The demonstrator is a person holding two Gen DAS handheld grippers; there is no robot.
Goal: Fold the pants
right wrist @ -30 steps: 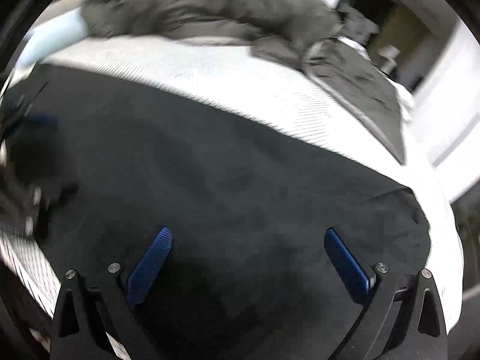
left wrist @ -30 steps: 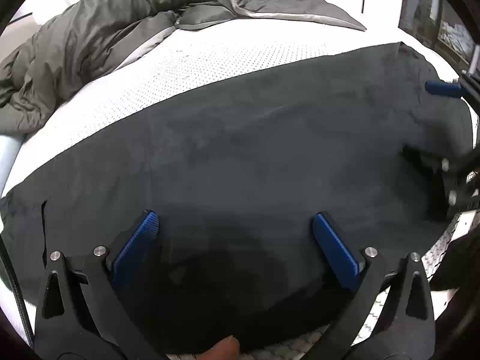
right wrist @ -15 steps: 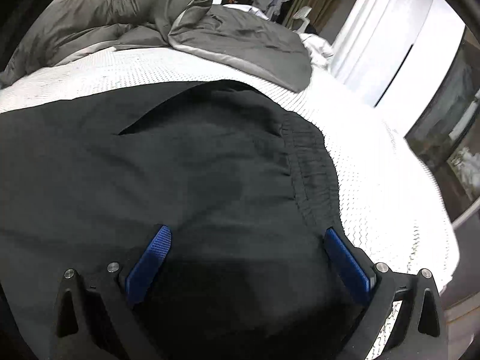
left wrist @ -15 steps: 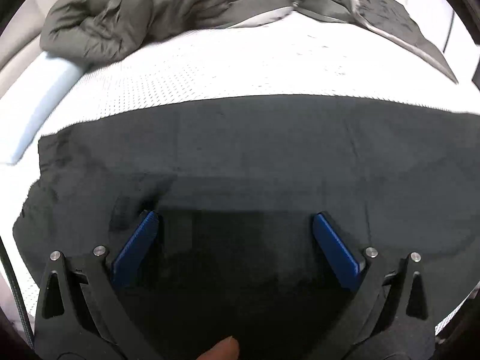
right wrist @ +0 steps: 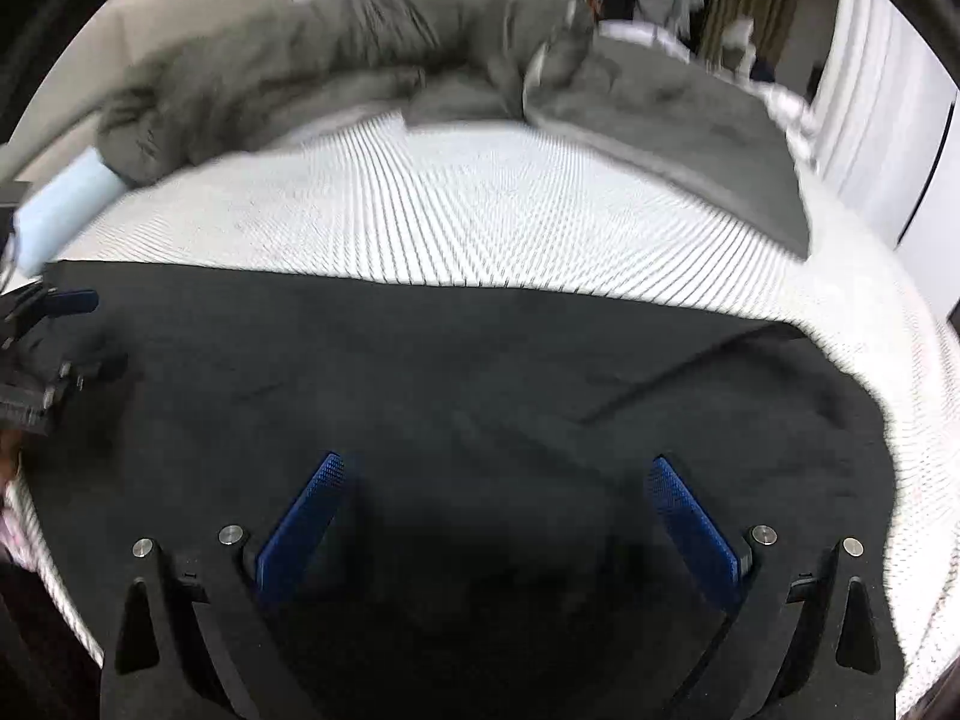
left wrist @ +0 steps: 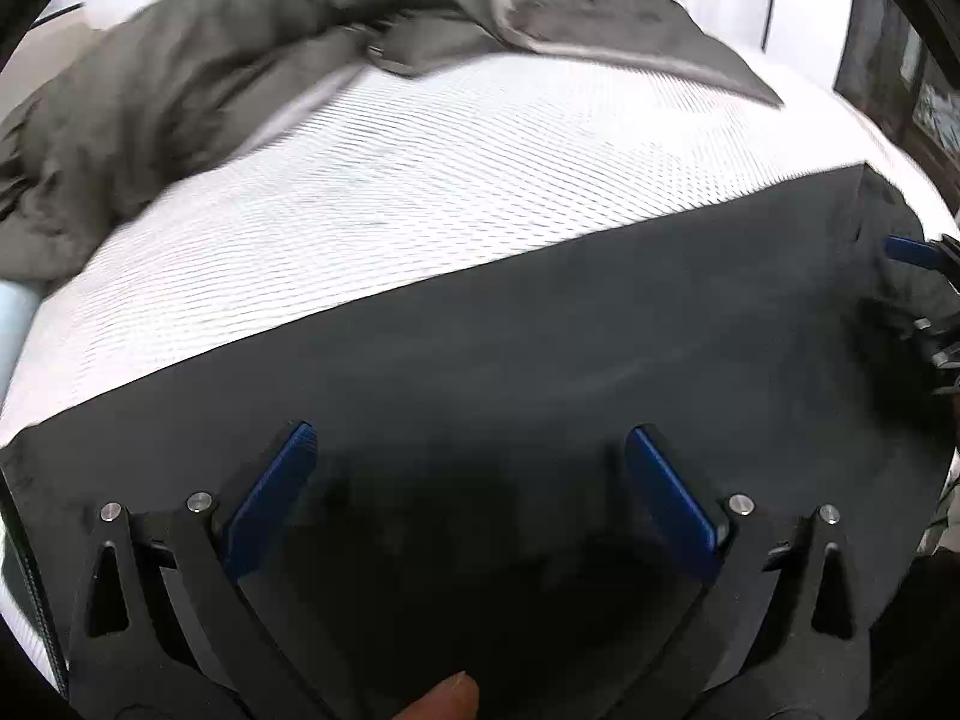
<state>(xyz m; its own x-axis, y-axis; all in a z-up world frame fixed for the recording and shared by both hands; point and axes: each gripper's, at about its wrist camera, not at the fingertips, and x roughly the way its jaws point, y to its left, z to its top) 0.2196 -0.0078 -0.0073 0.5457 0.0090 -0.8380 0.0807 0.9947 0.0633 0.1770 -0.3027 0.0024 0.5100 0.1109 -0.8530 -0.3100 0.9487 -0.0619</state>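
Note:
Black pants (left wrist: 540, 372) lie spread flat across the near part of a white textured mattress (left wrist: 450, 192). They also show in the right wrist view (right wrist: 480, 372), with a crease toward their right end. My left gripper (left wrist: 468, 450) is open and empty, hovering low over the pants near their left part. My right gripper (right wrist: 498, 480) is open and empty over the pants toward the right. Each gripper shows at the edge of the other's view: the right gripper (left wrist: 924, 276) at the far right, the left gripper (right wrist: 54, 324) at the far left.
A rumpled grey duvet (left wrist: 210, 72) lies across the back of the bed, also in the right wrist view (right wrist: 420, 60). A light blue pillow (right wrist: 66, 204) sits at the left. White curtains (right wrist: 870, 108) and a dark doorway stand behind at the right.
Both views have swung: the left gripper turned back toward the right, the right gripper turned back from the waistband toward the left. Both stay open over the pants.

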